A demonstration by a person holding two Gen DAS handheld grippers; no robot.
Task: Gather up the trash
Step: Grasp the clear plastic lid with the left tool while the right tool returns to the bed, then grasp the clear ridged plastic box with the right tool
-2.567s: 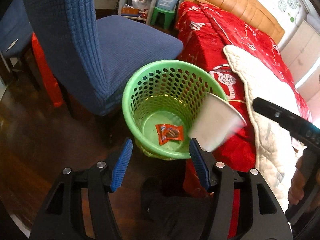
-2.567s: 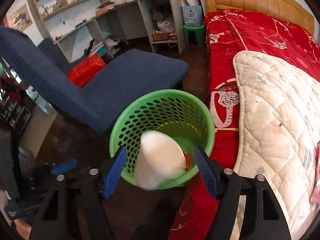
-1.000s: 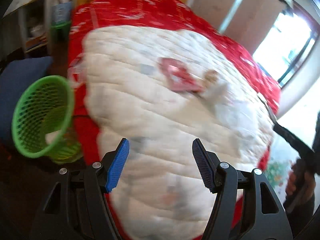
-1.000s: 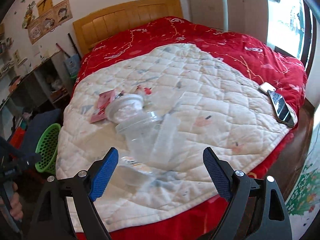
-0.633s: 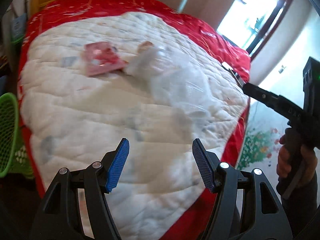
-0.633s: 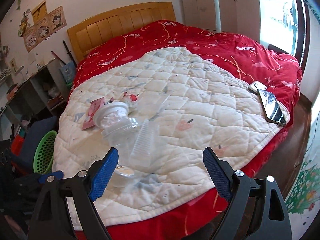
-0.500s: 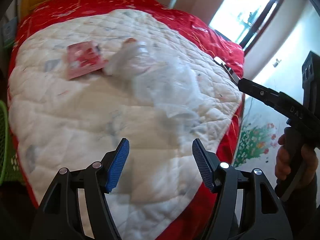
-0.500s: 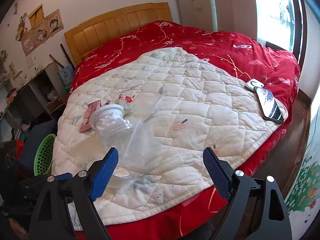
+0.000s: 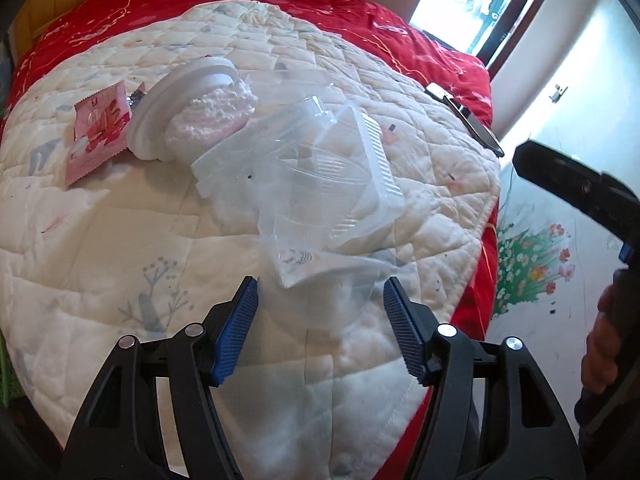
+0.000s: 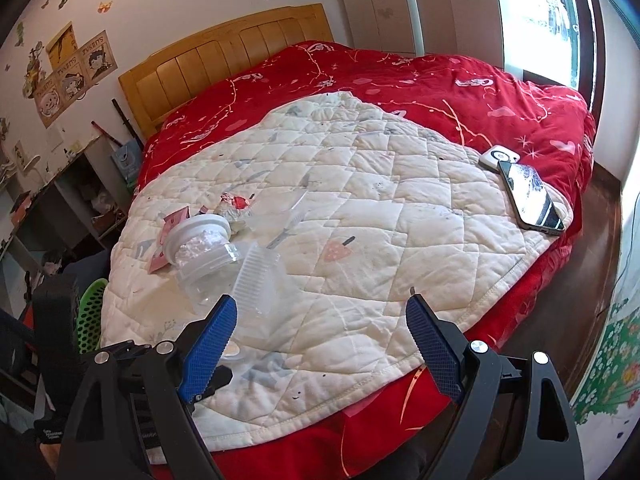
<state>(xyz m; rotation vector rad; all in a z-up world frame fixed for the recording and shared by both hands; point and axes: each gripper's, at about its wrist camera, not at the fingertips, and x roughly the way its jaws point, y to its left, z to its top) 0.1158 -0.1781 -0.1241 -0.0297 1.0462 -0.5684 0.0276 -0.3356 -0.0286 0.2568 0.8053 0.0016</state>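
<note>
Trash lies on the white quilt (image 9: 120,240): a clear plastic clamshell box (image 9: 320,168), a clear wrapper (image 9: 316,260), a white foam lid (image 9: 188,96) and a pink snack packet (image 9: 98,128). My left gripper (image 9: 320,320) is open and empty, just short of the clear wrapper. My right gripper (image 10: 320,340) is open and empty above the quilt's near edge, right of the clamshell box (image 10: 256,276) and the foam lid (image 10: 196,236). A crumpled red-and-white wrapper (image 10: 234,206) lies beyond the lid. The green basket (image 10: 90,312) peeks out at the bed's left side.
A phone (image 10: 528,196) and a small white device (image 10: 500,158) lie at the quilt's right edge. The red bedspread (image 10: 440,92) and wooden headboard (image 10: 224,60) lie beyond. Shelves (image 10: 60,200) stand at left. Dark wood floor (image 10: 592,256) runs to the right.
Both grippers have swung from the green basket, where a white cup was dropped, to the bed. The left gripper has moved closer to the clear plastic trash.
</note>
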